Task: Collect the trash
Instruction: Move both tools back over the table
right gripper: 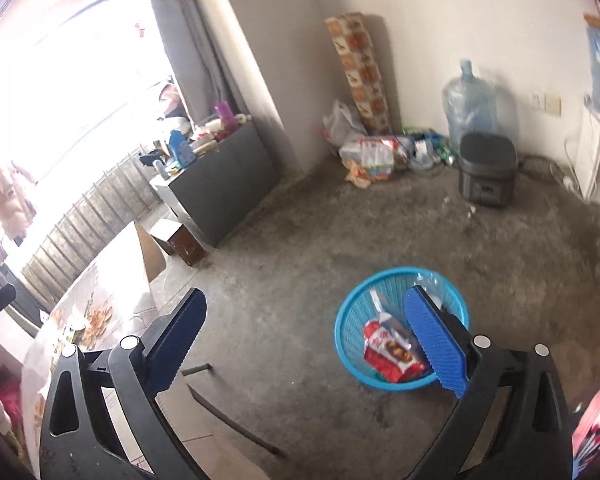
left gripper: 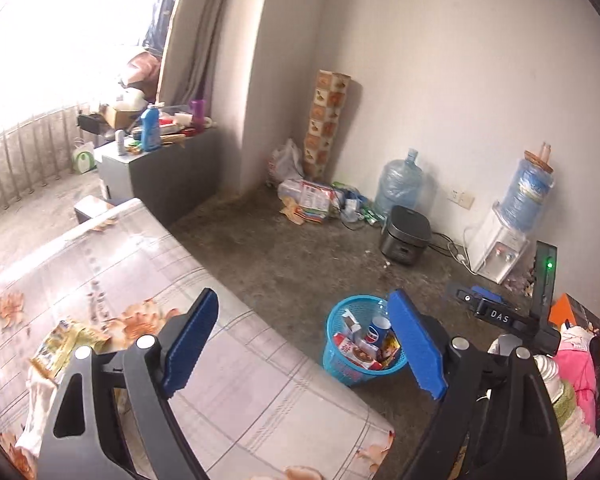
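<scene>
- Your left gripper (left gripper: 305, 344) hangs over the edge of the bench (left gripper: 220, 380), its blue-padded fingers (left gripper: 192, 340) spread wide with nothing between them.
- Your right gripper (right gripper: 303, 344) hovers above the bare concrete floor (right gripper: 300, 240), fingers (right gripper: 178, 340) likewise parted and empty.
- The blue plastic waste basket (left gripper: 333, 316) stands on the floor just off the bench's corner, at about 5 o'clock in the left wrist view; in the right wrist view the right-hand finger overlaps its rim.
- Inside the basket lie a Pepsi cup (left gripper: 377, 330), a red-and-white snack wrapper (right gripper: 391, 354) and small cartons.
- On the floral-cloth bench, at 8 o'clock in the left view, a yellow snack packet (left gripper: 58, 350) lies uncollected.
- Against the far wall, at 1 to 2 o'clock, stand an empty water jug (left gripper: 399, 184), a dark rice cooker (left gripper: 405, 236) and a white water dispenser (left gripper: 499, 248).
- Loose litter (left gripper: 311, 200) is heaped in the corner at 12 o'clock beside a patterned roll (left gripper: 325, 120).
</scene>
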A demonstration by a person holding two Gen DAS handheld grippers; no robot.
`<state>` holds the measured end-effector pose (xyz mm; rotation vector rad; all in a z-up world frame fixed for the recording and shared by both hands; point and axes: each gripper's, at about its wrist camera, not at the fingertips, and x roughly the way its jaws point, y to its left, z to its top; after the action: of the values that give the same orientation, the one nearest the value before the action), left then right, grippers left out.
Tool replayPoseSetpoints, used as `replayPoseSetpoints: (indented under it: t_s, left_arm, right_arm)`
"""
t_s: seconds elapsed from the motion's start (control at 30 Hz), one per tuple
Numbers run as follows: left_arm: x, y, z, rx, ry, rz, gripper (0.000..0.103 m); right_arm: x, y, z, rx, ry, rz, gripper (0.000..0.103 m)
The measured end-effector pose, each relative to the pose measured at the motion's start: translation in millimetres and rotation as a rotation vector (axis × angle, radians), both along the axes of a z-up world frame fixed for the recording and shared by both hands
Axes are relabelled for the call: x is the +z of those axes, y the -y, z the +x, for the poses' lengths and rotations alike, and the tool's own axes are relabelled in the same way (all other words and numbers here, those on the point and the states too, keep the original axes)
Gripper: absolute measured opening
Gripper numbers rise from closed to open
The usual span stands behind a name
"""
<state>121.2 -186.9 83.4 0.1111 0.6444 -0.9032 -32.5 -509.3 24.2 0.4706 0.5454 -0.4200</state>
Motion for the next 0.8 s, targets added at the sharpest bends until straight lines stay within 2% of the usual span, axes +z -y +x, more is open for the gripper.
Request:
replayPoseSetpoints:
  t_s: [0.13,0.33,0.5,0.6,0.73,0.8]
  left_arm:
    - [1.6,-58.7,5.8,0.126,-0.017,-0.04,0.089]
    - [-1.0,-139.5,10.7,0.286,-0.04,-0.098,0.089]
    - [-8.1,-191.5,5.5,0.383,-0.053,-0.099,0.089]
    - [-18.2,-218.0,1.3,0.429,-0.068,-0.083,0.089]
    - [-39.4,-242.3,-10.4,0.463,-0.117,-0.059,0.089]
    - [-52.3,-253.0,-13.6,0.473,-0.16,-0.054,0.082]
  right_arm:
    - [14.2,-31.5,13.8,0.08,-0.003,-0.081,0.095]
    - [25.5,-70.5,27.2,0.214,0.014,-0.085,0.095]
    - [32.5,-107.2,38.1,0.401,0.039,0.033,0.095]
    - [24.7,-128.8,50.5,0.515,0.015,0.135,0.094]
    - [6.9,-161.7,66.7,0.649,-0.074,0.244,0.076]
    - [-1.0,-174.9,75.3,0.695,-0.107,0.273,0.07]
